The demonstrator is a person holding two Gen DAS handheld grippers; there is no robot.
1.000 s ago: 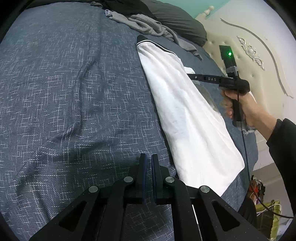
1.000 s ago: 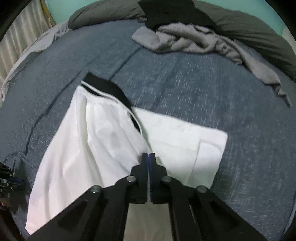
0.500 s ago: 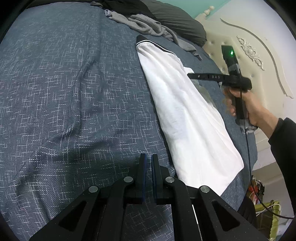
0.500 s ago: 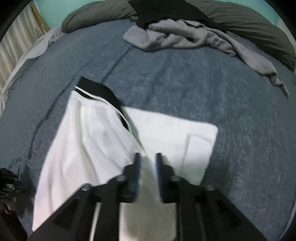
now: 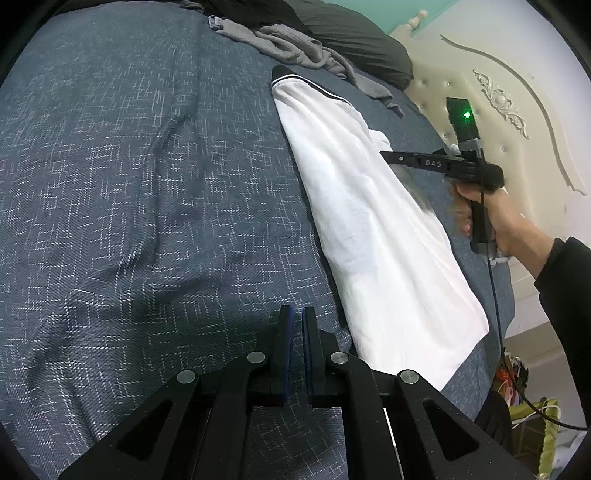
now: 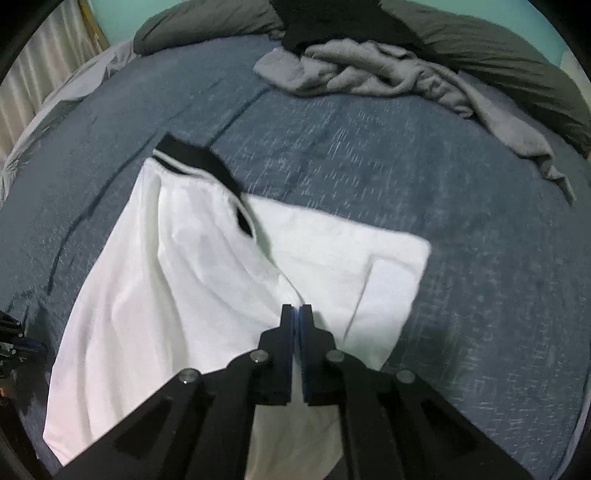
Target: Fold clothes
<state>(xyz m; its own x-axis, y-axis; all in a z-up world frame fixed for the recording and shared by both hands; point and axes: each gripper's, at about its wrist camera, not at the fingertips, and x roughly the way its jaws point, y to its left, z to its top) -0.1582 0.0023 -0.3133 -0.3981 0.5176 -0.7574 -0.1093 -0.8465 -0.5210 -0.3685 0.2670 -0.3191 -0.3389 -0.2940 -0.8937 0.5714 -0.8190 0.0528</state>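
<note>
A white shirt with a black collar (image 5: 373, 221) lies folded lengthwise on the blue bedspread (image 5: 147, 184). In the right wrist view the shirt (image 6: 177, 280) spreads below, with one sleeve (image 6: 347, 266) laid flat to the right. My left gripper (image 5: 296, 317) is shut and empty, low over the bedspread just left of the shirt's hem. My right gripper (image 6: 296, 314) is shut and hovers above the shirt's middle; nothing shows between its fingers. It also shows in the left wrist view (image 5: 388, 157), held over the shirt's right edge.
A crumpled grey garment (image 6: 388, 77) and a dark pillow (image 6: 498, 51) lie at the head of the bed. A cream padded headboard (image 5: 509, 110) stands to the right. A black garment (image 6: 332, 22) lies by the pillow.
My right gripper opened briefly half a second ago and has shut again, lifting slightly above the shirt. My left gripper has not moved.
</note>
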